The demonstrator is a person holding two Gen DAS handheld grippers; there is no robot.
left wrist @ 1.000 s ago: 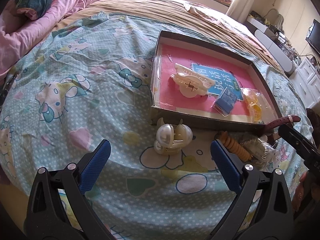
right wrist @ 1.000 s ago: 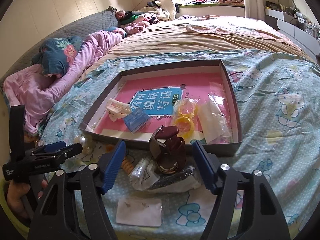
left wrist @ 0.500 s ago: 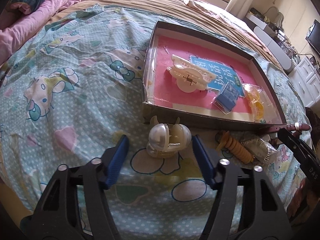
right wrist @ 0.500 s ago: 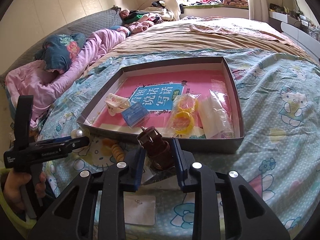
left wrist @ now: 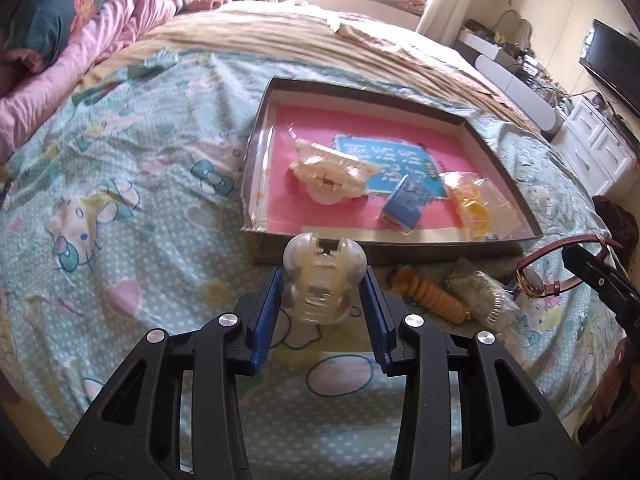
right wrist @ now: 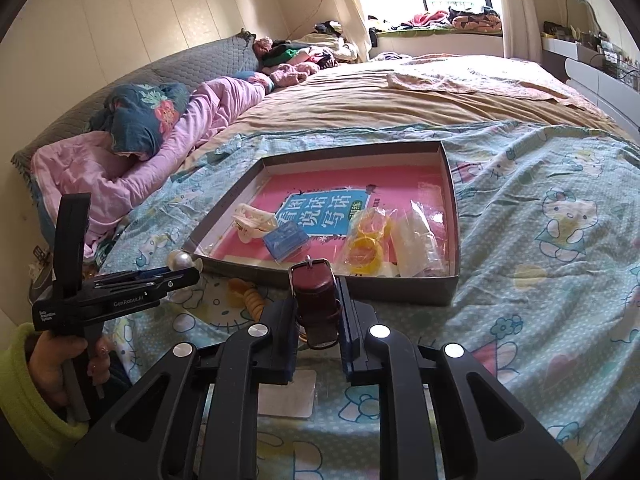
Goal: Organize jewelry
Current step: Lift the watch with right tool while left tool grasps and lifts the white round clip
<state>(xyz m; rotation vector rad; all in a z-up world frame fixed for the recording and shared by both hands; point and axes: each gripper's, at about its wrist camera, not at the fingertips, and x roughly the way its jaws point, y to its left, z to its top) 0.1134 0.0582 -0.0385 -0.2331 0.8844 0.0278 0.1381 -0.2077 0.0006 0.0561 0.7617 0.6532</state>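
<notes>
A bedroom: a wide bed under a pale blue cartoon-cat sheet [left wrist: 132, 200], with a shallow grey box [left wrist: 256, 160] lying on it. From my left wrist, my left gripper [left wrist: 323, 296] has its blue pads clamped on a pearly hair claw [left wrist: 322, 280], lifted just near of the box's front wall. Inside the box lie a cream hair clip [left wrist: 332, 172], a blue packet [left wrist: 404, 204] and yellow bangles in plastic [left wrist: 474, 208]. To the right on the sheet rest an orange spiral hair tie [left wrist: 434, 296] and a clear bag [left wrist: 480, 292]. From my right wrist, my right gripper [right wrist: 318, 312] is closed on a maroon strap watch [right wrist: 316, 300], held near of the box [right wrist: 450, 216], its buckle up. A white card [right wrist: 286, 394] lies on the sheet beneath my jaws.
</notes>
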